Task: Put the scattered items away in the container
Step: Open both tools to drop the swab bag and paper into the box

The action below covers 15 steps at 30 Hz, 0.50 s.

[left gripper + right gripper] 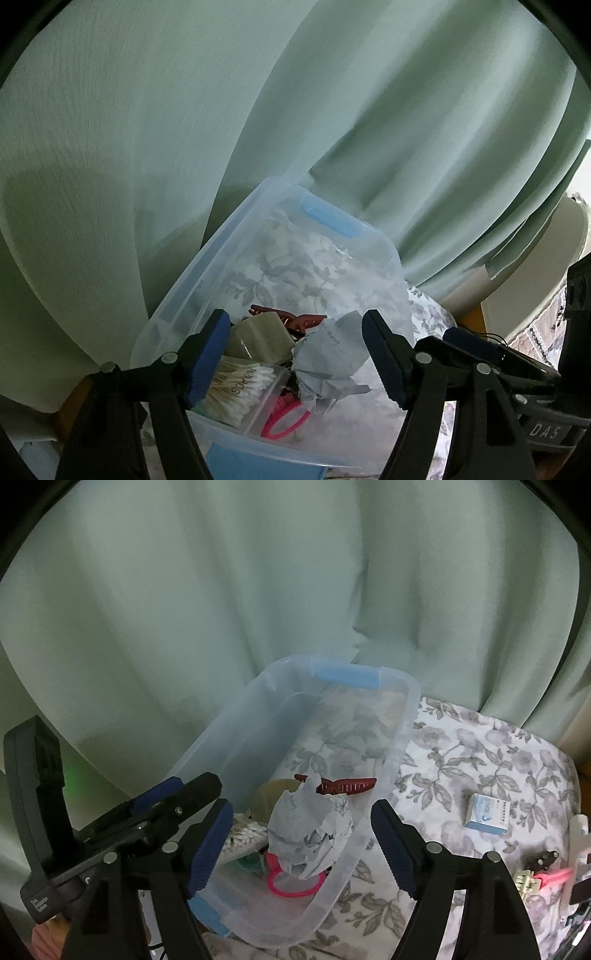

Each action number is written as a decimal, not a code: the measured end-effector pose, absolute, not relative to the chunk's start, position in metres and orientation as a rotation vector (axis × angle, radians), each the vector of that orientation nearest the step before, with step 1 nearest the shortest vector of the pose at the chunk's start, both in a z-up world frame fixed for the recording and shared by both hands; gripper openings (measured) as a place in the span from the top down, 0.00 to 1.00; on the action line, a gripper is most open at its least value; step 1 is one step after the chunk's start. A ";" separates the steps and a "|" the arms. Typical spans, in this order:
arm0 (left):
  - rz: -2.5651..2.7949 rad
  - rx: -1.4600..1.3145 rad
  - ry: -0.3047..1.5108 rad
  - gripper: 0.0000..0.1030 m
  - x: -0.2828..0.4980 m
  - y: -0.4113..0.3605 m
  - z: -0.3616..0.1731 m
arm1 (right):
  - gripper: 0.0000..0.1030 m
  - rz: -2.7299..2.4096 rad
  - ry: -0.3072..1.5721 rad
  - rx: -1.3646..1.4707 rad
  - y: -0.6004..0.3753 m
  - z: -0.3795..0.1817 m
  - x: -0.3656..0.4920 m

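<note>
A clear plastic container (399, 746) with blue handles stands on a floral cloth. Inside it lies a crumpled grey paper ball (310, 830), on top of a pink ring (295, 886), a box of cotton swabs (243, 834) and a red-brown hair claw (343, 784). My right gripper (303, 808) hangs open over the container's near end, with the paper seen between its pads but untouched. My left gripper (295, 332) is open too, over the same container (207, 266). Its pads stand apart from the paper ball (328, 354).
A small white and blue box (487, 810) lies on the floral cloth (480, 746) to the right of the container. Several small clips (532, 871) sit near the right edge. A pale green curtain (258, 590) hangs close behind.
</note>
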<state>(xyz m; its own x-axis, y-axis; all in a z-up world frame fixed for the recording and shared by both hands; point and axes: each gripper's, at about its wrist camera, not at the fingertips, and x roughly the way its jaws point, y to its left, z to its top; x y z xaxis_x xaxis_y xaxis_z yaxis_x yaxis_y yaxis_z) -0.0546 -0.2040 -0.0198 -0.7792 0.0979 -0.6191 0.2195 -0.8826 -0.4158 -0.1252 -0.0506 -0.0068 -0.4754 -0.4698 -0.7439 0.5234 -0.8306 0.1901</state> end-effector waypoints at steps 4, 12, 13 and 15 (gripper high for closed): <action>-2.809 0.974 0.708 0.27 -0.050 -0.200 -0.008 | 0.22 -2.289 0.078 1.113 -0.047 0.000 -0.119; -2.859 0.909 0.618 0.27 -0.040 -0.173 0.023 | 0.22 -2.301 0.032 1.029 -0.023 0.022 -0.102; -2.868 0.905 0.611 0.27 -0.039 -0.169 0.026 | 0.22 -2.308 0.021 1.020 -0.018 0.025 -0.100; -2.891 0.894 0.590 0.27 -0.037 -0.156 0.033 | 0.22 -2.323 -0.002 1.006 -0.005 0.028 -0.095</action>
<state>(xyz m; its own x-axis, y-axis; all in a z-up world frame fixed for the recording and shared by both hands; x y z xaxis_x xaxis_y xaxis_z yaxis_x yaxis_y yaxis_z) -0.0368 -0.1562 0.0331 -0.8301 0.0562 -0.5547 0.1656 -0.9252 -0.3415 -0.0954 -0.0051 0.0279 -0.5320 -0.5267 -0.6630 0.5258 -0.8192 0.2289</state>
